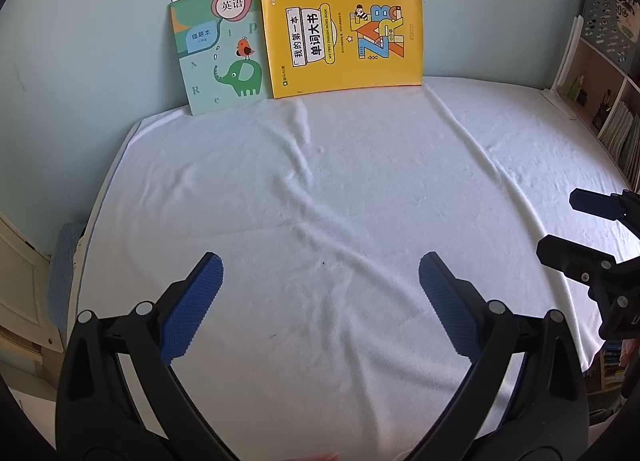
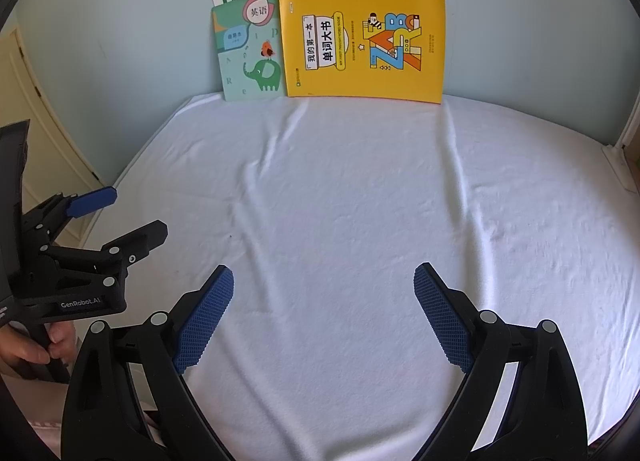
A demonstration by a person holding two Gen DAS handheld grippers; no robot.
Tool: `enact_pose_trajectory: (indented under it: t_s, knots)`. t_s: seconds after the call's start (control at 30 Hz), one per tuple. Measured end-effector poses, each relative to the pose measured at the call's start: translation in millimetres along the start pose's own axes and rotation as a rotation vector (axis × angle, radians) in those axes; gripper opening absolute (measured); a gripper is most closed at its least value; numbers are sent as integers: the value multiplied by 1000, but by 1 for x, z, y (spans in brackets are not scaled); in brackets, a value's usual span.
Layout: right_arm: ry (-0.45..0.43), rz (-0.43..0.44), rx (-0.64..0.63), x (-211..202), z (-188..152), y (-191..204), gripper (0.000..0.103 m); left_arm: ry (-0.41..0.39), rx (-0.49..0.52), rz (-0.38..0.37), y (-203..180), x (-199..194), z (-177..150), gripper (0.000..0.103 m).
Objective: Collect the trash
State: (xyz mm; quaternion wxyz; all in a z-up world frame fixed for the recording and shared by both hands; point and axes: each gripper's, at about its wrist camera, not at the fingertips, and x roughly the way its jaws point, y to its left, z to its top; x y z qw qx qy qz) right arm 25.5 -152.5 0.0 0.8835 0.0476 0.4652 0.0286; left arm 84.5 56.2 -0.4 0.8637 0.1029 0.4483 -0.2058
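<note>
No trash shows in either view. My left gripper (image 1: 320,265) is open and empty, held low over the white cloth (image 1: 320,181) near its front edge. My right gripper (image 2: 324,275) is open and empty over the same cloth (image 2: 340,189). The right gripper also shows at the right edge of the left wrist view (image 1: 560,221), jaws apart. The left gripper shows at the left of the right wrist view (image 2: 132,217), jaws apart, held by a hand.
A teal notebook (image 1: 220,49) and a yellow word book (image 1: 344,37) lean on the blue wall at the back, also seen in the right wrist view as teal (image 2: 250,49) and yellow (image 2: 362,45). A bookshelf (image 1: 600,93) stands right. A cream door (image 2: 36,133) is left.
</note>
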Motion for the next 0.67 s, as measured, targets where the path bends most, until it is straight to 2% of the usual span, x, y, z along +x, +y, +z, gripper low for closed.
enact_pose_trajectory:
  t_s: [0.4,0.67]
  knots:
    - [8,1,-15,4,2,1,91,1,12,2,0,0,1,96]
    - [12,1,-23,6,5,3,91,34,48,23,-5,6,1,96]
